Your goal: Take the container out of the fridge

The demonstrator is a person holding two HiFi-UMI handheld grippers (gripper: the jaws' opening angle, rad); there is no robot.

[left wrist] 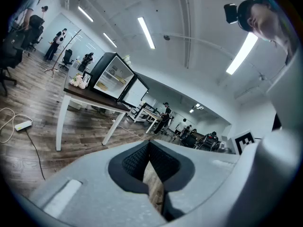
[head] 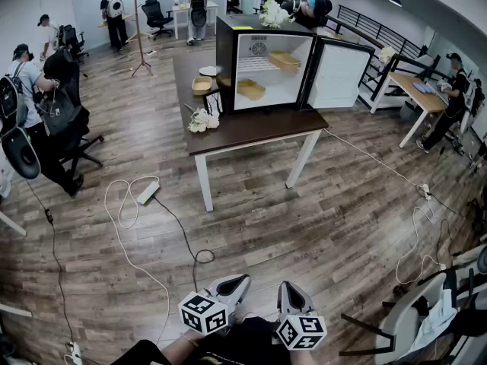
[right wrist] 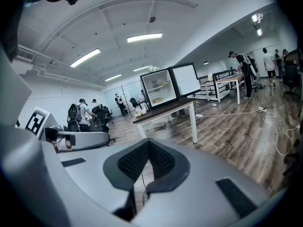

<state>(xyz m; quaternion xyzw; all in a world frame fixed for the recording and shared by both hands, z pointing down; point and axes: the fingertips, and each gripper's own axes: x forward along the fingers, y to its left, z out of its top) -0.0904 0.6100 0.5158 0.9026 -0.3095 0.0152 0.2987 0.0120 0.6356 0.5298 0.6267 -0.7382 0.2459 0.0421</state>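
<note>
A small black fridge [head: 262, 67] stands on a dark-topped table [head: 251, 130] across the room, its door [head: 337, 73] swung open to the right. Inside it, one tan container [head: 284, 60] rests on the upper shelf and another tan container [head: 251, 90] lies lower down. Both grippers are far from the fridge, low and close to my body. My left gripper [head: 240, 281] and my right gripper [head: 288, 287] are shut and hold nothing. The left gripper view [left wrist: 148, 144] and the right gripper view [right wrist: 148, 143] both look towards the fridge [left wrist: 110, 75] [right wrist: 158, 86].
A tan bowl [head: 201, 85] and white flowers [head: 201, 120] sit on the table left of the fridge. Cables and a power strip [head: 147, 192] lie on the wooden floor between me and the table. People, office chairs [head: 65, 128] and a desk [head: 417, 91] stand around.
</note>
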